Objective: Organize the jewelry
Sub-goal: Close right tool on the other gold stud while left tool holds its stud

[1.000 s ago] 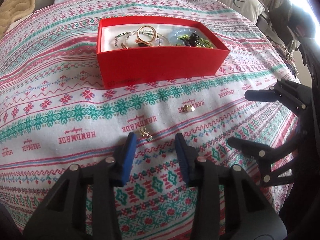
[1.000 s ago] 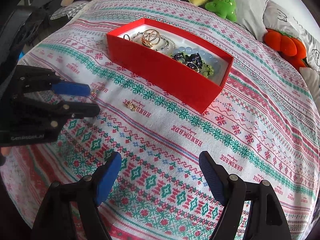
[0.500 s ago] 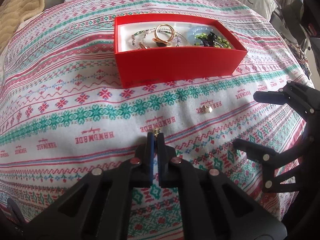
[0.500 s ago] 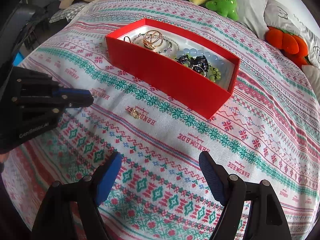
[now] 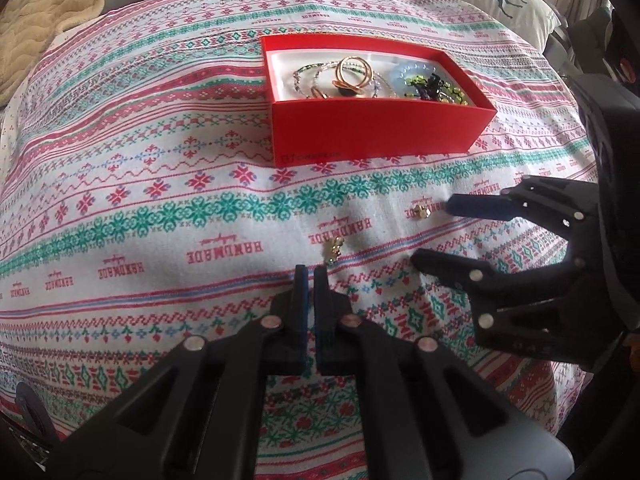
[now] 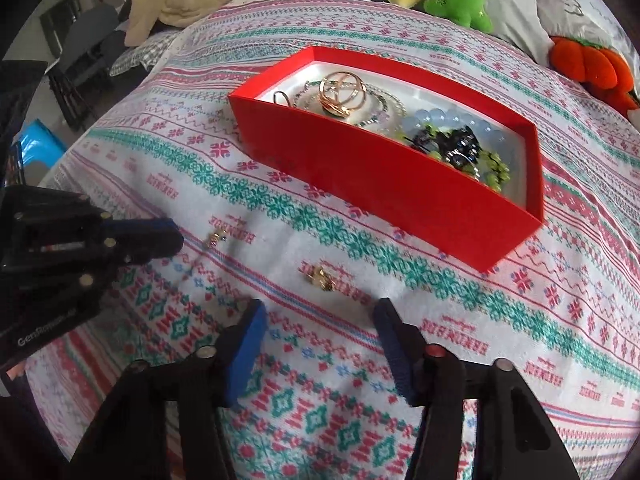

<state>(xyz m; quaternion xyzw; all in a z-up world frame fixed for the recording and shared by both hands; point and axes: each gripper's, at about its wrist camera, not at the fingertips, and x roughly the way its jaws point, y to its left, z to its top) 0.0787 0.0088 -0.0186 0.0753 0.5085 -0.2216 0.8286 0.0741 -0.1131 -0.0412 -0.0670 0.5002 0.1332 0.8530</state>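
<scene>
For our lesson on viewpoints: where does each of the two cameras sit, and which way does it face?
Left wrist view: sits on the left gripper, tilted down over the cloth toward the red box; its shut fingers show, the right gripper at right.
Right wrist view: on the right gripper, facing the box slantwise; its jaws, just closing, hold nothing; left gripper at left.
Both share the box and two gold pieces.

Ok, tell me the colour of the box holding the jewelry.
Red outside, white inside; the box shows best in the right wrist view.
</scene>
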